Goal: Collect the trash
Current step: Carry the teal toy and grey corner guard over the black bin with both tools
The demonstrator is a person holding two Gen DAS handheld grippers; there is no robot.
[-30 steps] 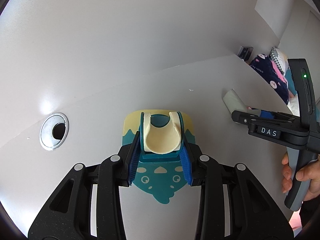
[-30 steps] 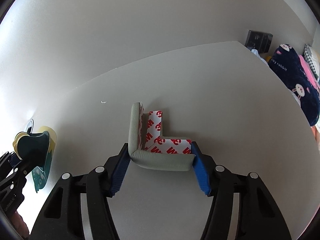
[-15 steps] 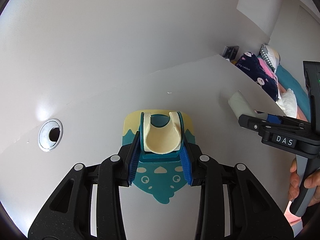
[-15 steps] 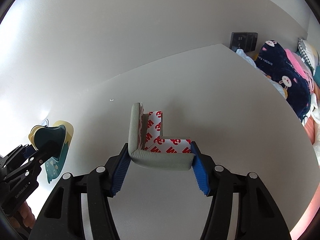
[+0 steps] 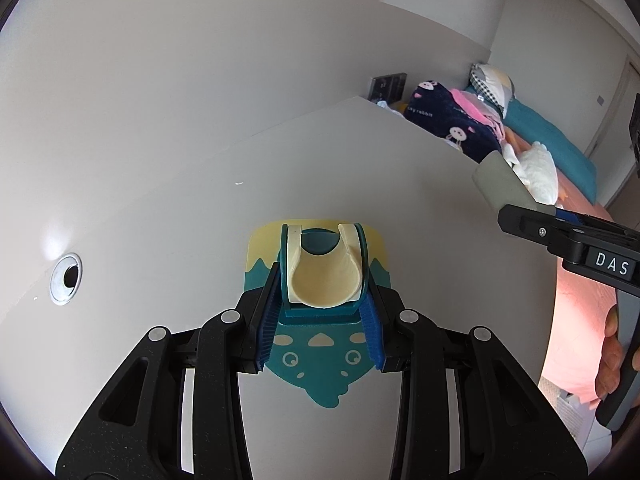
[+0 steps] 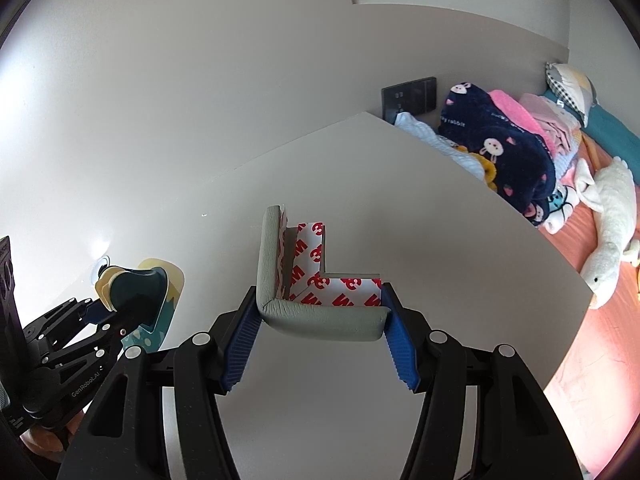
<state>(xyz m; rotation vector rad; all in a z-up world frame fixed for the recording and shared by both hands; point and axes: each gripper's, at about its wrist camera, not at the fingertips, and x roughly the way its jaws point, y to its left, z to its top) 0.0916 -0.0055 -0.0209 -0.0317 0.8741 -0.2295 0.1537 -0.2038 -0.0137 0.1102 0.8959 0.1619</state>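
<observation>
The teal-and-yellow holder [image 5: 320, 280] sits at lower centre of the left wrist view, clamped between the blue pads [image 5: 269, 320] of the left gripper [image 5: 320, 316], which points down over the white desk [image 5: 360, 168]; the grey corner guard [image 6: 320, 316], its red-printed white backing showing, sits at lower centre of the right wrist view, pinched by the right gripper [image 6: 320, 336], also angled down. A hand [image 5: 612, 360] grips that tool's handle at the right edge of the left view. A cable hole [image 5: 65, 284] lies at left; a socket [image 6: 408, 96], a navy blanket [image 6: 496, 144] and a plush toy [image 6: 612, 232] fill the right, off the desk.
</observation>
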